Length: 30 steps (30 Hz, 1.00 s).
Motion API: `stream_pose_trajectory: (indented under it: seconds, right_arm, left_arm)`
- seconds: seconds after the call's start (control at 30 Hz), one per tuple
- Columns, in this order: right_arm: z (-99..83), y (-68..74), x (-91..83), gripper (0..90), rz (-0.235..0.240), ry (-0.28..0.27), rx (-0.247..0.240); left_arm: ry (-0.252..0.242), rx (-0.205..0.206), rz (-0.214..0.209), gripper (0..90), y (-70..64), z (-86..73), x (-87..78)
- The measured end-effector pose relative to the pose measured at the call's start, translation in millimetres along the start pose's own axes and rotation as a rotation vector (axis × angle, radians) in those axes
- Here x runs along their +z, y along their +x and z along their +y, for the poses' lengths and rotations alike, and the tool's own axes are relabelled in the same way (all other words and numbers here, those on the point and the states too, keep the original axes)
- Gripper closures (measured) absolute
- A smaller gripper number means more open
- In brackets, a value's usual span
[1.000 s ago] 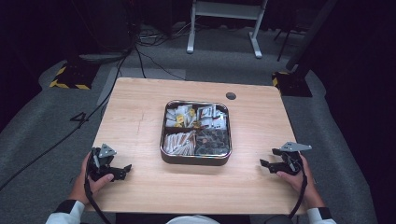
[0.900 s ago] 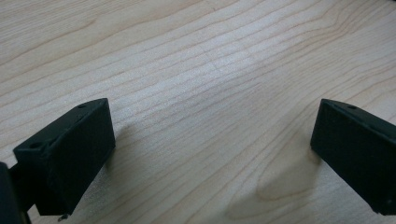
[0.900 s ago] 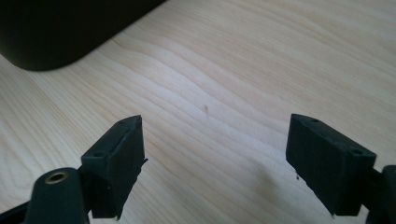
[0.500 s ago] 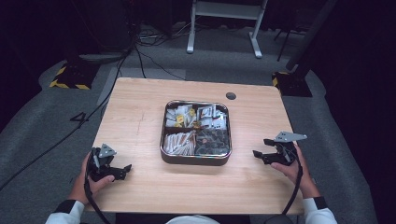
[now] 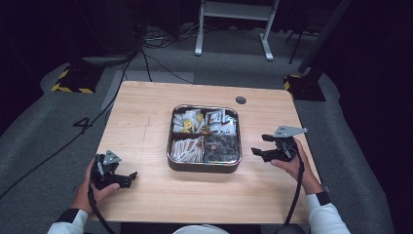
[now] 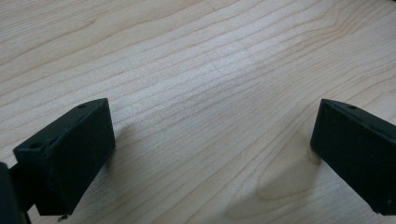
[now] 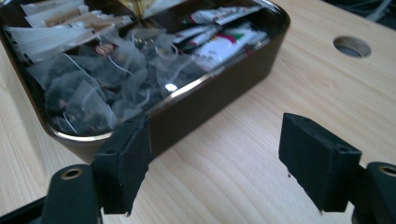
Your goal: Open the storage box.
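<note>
The dark metal tin (image 5: pixel 204 165) sits flat near the middle of the wooden table (image 5: pixel 146 122), a rounded near-square with its sides running roughly parallel to the table edges and no clearly longer axis; its open top faces up. Dividers split it into four compartments. In the high view the near-right one holds dark mesh tea bags (image 5: pixel 221 148), the near-left one pale stick packets (image 5: pixel 187 146), and the two far ones mixed white and coloured sachets (image 5: pixel 219 119).

In the right gripper view the tin's side wall (image 7: pixel 219 98) runs diagonally across the frame, with the tea bags (image 7: pixel 93 93) heaped just behind the rim and the sachets (image 7: pixel 219 39) farther back. The right gripper (image 5: pixel 265 146) is held in the person's right hand (image 5: pixel 292 163) just off the tin's right side, pointing toward it. Its jaws are spread wide and hold nothing; one black jaw stands just in front of the tin wall, though whether it touches is not clear. A round hole (image 7: pixel 351 46) in the tabletop lies beyond the tin's far corner.

The left gripper (image 5: pixel 127 178) rests low near the table's front left corner in the left hand (image 5: pixel 95 187), well apart from the tin. Its jaws also stand wide, empty, over bare wood grain (image 6: pixel 210 93)
</note>
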State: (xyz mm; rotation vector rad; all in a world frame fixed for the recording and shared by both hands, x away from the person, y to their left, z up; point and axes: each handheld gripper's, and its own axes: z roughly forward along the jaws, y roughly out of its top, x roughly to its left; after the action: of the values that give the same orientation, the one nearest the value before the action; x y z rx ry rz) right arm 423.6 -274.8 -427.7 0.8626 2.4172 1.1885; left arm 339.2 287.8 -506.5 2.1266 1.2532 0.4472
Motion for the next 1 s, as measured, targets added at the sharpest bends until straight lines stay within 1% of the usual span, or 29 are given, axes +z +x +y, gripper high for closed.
stream_pose_trajectory:
  seconds: [0.07, 0.17, 0.2, 0.23, 0.37, 0.4, 0.47, 0.6, 0.67, 0.8, 0.83, 0.87, 0.93, 1.0]
  right_arm:
    - [5.4, 2.1, 4.4, 26.3, 0.016, 0.003, -0.007]
    - [14.4, 6.1, 10.9, 26.4, 0.025, 0.004, -0.023]
    - [14.4, 6.1, 10.9, 26.4, 0.025, 0.004, -0.023]
    - [21.2, 8.9, 15.4, 26.8, 0.032, 0.002, -0.034]
    - [30.6, 13.3, 23.8, 27.1, 0.042, 0.008, -0.057]
    - [30.6, 13.3, 23.8, 27.1, 0.042, 0.008, -0.057]
    - [37.1, 17.4, 32.0, 27.3, 0.050, 0.023, -0.068]
    - [41.9, 19.5, 37.0, 27.3, 0.055, 0.024, -0.074]
    - [47.2, 21.8, 43.3, 27.3, 0.067, 0.021, -0.079]
    - [52.7, 25.3, 53.6, 28.0, 0.066, 0.036, -0.090]
    - [52.7, 25.3, 53.6, 28.0, 0.066, 0.036, -0.090]
    - [55.2, 27.7, 60.5, 28.1, 0.069, 0.048, -0.095]
    - [57.6, 29.7, 66.9, 28.5, 0.078, 0.055, -0.097]
    - [58.5, 30.4, 69.3, 28.6, 0.080, 0.057, -0.099]
  left_arm:
    - [0.000, 0.000, 0.000, 0.0, 0.0, 0.0, 0.0]
    - [0.000, 0.001, 0.001, 0.0, 0.1, 0.0, 0.0]
    - [0.000, 0.001, 0.001, 0.0, 0.1, 0.0, 0.0]
    - [0.000, 0.000, 0.000, 0.0, 0.0, 0.0, 0.0]
    - [0.000, 0.000, 0.000, 0.0, 0.0, 0.0, 0.0]
    - [0.000, 0.000, 0.000, 0.0, 0.0, 0.0, 0.0]
    - [0.000, 0.000, 0.000, 0.0, 0.0, 0.0, 0.0]
    - [0.000, 0.000, 0.000, 0.0, 0.0, 0.0, 0.0]
    - [0.000, 0.000, 0.000, 0.0, 0.0, 0.0, 0.0]
    - [0.000, 0.000, 0.000, 0.0, 0.0, 0.0, 0.0]
    - [0.000, 0.000, 0.000, 0.0, 0.0, 0.0, 0.0]
    - [0.000, 0.000, 0.000, 0.0, 0.0, 0.0, 0.0]
    - [0.000, 0.000, 0.000, 0.0, 0.0, 0.0, 0.0]
    - [0.000, 0.001, 0.001, 0.0, 0.1, 0.0, 0.0]
